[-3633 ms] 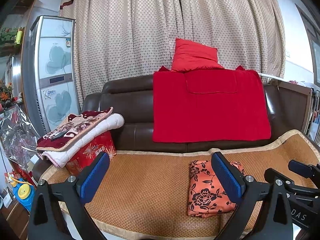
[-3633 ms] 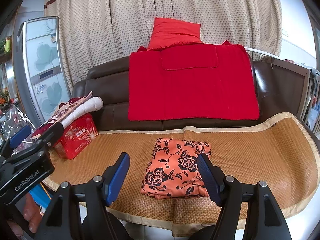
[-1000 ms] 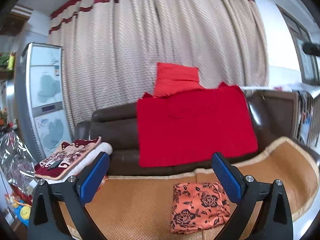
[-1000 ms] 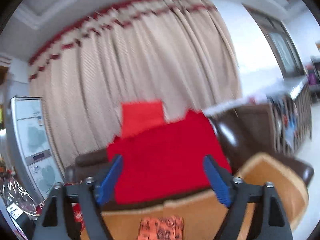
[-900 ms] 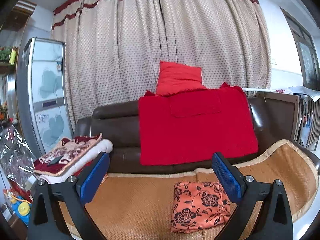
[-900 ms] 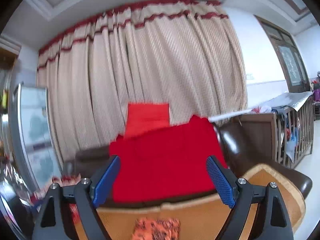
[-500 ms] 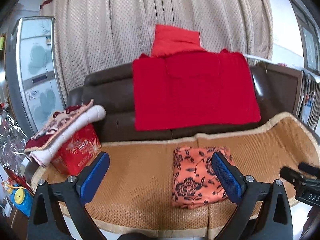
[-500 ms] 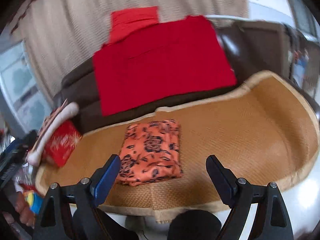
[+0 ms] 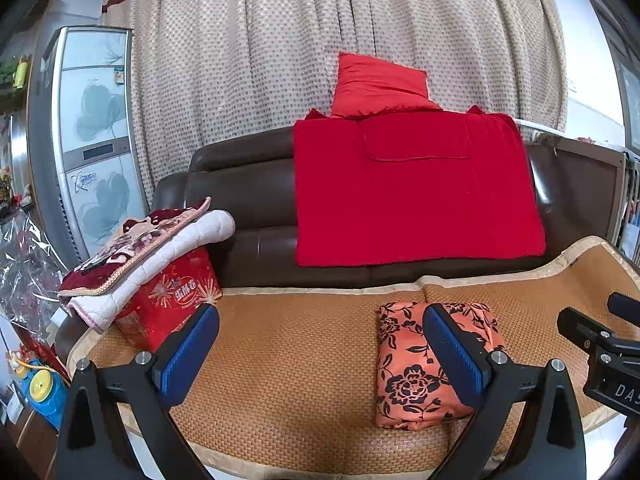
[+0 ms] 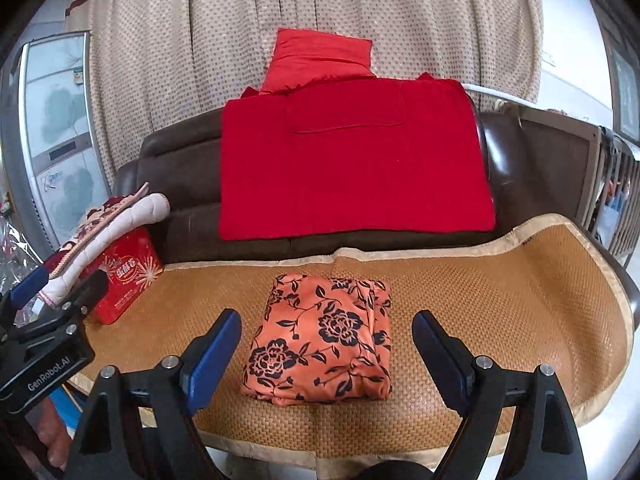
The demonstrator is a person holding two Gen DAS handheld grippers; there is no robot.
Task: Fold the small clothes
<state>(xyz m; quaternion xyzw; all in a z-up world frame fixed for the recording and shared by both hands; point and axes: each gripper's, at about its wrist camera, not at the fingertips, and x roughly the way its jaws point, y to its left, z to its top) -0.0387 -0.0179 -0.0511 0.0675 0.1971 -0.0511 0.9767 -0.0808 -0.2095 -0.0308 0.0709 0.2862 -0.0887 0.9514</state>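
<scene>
**Both claws back down, cloth dead ahead of the right one**

Since a second ago both cameras have tipped down from the curtain to the sofa seat, and the folded cloth now fills the lower middle of the right wrist view.

From my right claw (image 10: 326, 354), spread wide and holding nothing, the cloth (image 10: 322, 334) lies straight ahead and sits in the gap between the two blue pads without touching either. Its long axis runs away from me, near edge toward the mat's front border, far edge toward the sofa back. It rests on the woven mat (image 10: 500, 292), already a compact packet.

My left claw (image 9: 320, 354) is also wide and empty. From it the cloth (image 9: 404, 372) lies off to the right, partly hidden behind the right-hand pad (image 9: 452, 354), so the left claw would have to swing right to reach it. The right claw is the nearer, I judge.

Farther out, a red box (image 9: 168, 300) with a folded blanket (image 9: 160, 244) on top stands at the mat's left end, well apart from the cloth.
</scene>
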